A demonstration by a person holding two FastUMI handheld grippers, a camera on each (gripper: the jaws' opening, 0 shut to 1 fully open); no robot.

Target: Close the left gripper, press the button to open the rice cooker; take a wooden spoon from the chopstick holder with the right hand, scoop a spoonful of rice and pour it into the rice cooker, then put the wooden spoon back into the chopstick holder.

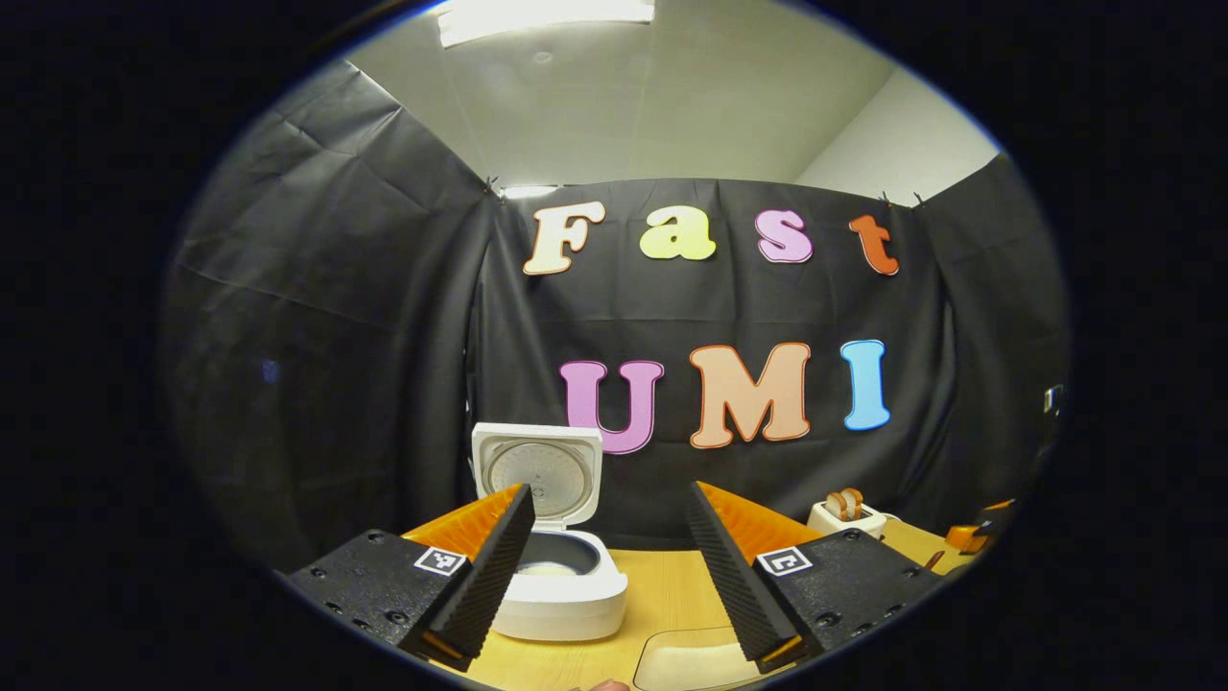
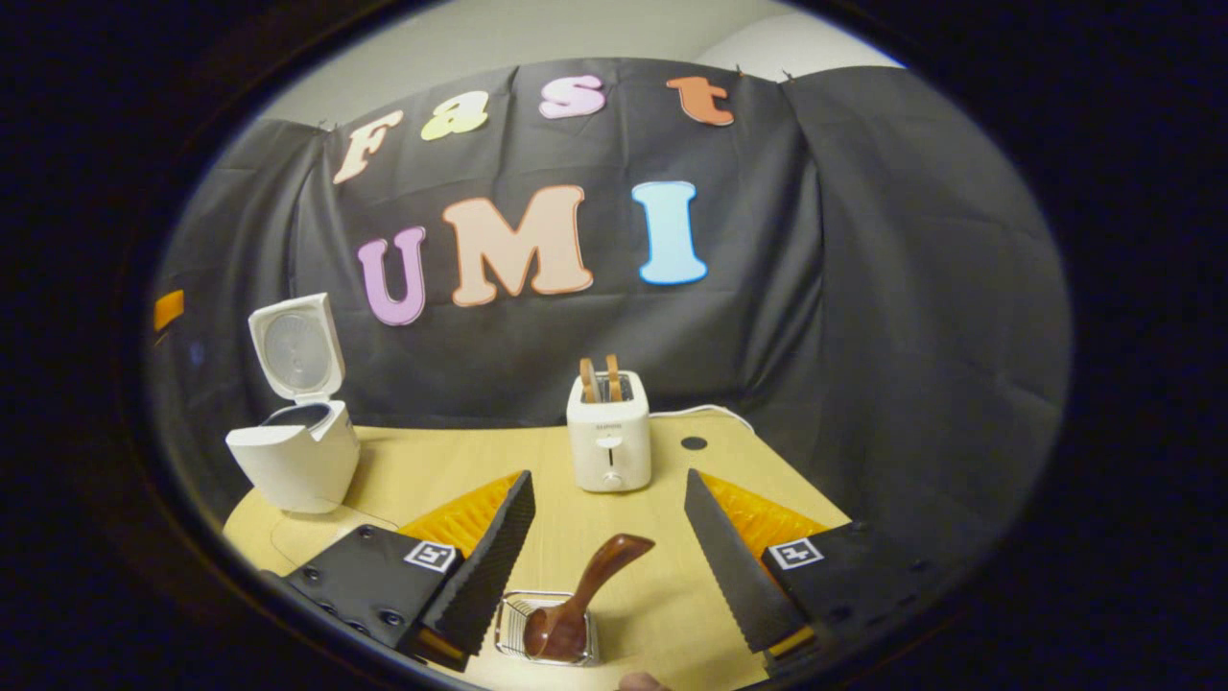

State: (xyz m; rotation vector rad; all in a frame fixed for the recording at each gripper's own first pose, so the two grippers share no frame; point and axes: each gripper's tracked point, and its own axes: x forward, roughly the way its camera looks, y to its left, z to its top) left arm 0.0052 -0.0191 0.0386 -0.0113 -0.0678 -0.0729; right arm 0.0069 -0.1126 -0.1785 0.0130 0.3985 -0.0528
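Observation:
The white rice cooker [image 1: 561, 600] stands on the wooden table with its lid [image 1: 537, 468] swung up; its dark inner pot [image 1: 552, 557] shows something pale inside. My left gripper [image 1: 609, 491] hovers open just in front of it, holding nothing. In the right gripper view the cooker [image 2: 297, 456] sits at the far left, lid raised. The wooden spoon [image 2: 587, 590] rests bowl-down in the wire chopstick holder [image 2: 513, 629], its handle leaning up to the right. My right gripper [image 2: 607, 480] is open above and around the spoon, fingers apart from it.
A white toaster [image 2: 609, 437] with two slices stands mid-table near the black cloth wall; it is also seen at the right [image 1: 844, 516]. A shallow pale rice tray [image 1: 686, 662] lies near the front edge. A cable runs behind the toaster.

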